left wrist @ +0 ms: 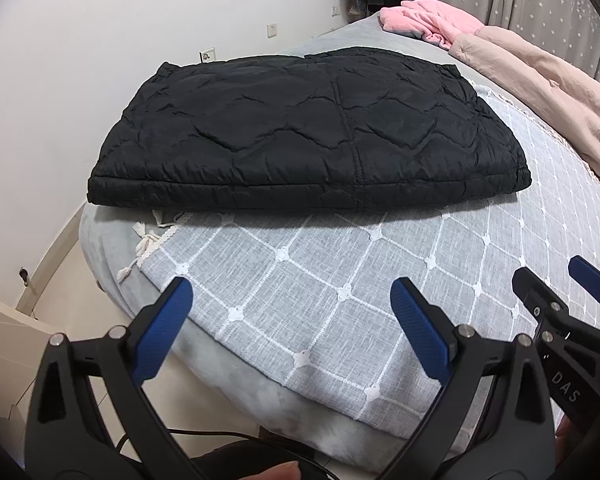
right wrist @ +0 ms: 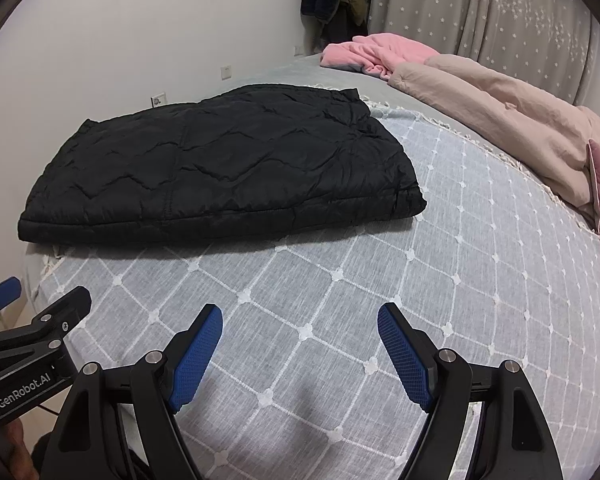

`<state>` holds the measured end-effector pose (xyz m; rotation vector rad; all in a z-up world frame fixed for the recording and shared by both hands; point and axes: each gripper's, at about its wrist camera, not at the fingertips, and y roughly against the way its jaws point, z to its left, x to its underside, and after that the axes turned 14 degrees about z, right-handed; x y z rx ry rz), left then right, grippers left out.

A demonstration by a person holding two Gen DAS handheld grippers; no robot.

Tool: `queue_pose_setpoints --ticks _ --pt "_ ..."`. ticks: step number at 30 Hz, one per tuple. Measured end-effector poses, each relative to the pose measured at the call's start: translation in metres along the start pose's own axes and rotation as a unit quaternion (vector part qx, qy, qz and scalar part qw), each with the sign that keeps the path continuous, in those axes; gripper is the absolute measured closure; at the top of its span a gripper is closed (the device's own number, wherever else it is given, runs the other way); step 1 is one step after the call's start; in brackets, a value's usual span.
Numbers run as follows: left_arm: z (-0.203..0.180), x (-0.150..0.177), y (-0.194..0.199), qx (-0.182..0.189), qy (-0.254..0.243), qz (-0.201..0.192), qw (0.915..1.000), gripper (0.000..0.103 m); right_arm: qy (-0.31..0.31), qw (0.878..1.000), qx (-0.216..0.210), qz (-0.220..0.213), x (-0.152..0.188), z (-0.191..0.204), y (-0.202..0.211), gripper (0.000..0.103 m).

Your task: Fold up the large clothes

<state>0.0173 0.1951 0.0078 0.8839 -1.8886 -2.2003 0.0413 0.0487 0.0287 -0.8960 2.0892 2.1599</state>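
At 12 o'clock of both tools, on the checked bedspread (right wrist: 340, 280), lies the folded black quilted jacket (left wrist: 300, 136). The left gripper (left wrist: 292, 320) and right gripper (right wrist: 300, 344) stand spread wide, empty. The jacket looks soft, puffy, light and probably slippery; take its thick near hem.

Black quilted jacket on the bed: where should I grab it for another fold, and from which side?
Probably take the black quilted jacket at its two near corners, coming from the near edge of the bed. That thick folded edge faces both open hand-held grippers, left and right, and lies straight across, so each can pinch one corner and carry it away from you.
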Motion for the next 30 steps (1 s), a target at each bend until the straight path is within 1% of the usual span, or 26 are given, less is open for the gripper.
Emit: queue_pose_setpoints --ticks 25,28,30 --pt "-0.003 0.002 0.001 -0.002 -0.001 0.0 1.0 0.004 -0.004 1.0 -0.005 0.002 -0.002 0.004 0.0 0.022" --pt "-0.006 0.001 -0.001 -0.002 -0.009 -0.002 1.0 0.004 -0.005 1.0 -0.008 0.003 -0.001 0.004 -0.002 0.022" --pt "-0.017 -0.007 -0.002 0.011 -0.027 0.002 0.9996 0.004 -0.003 1.0 -0.016 -0.004 0.0 0.0 -0.001 0.022"
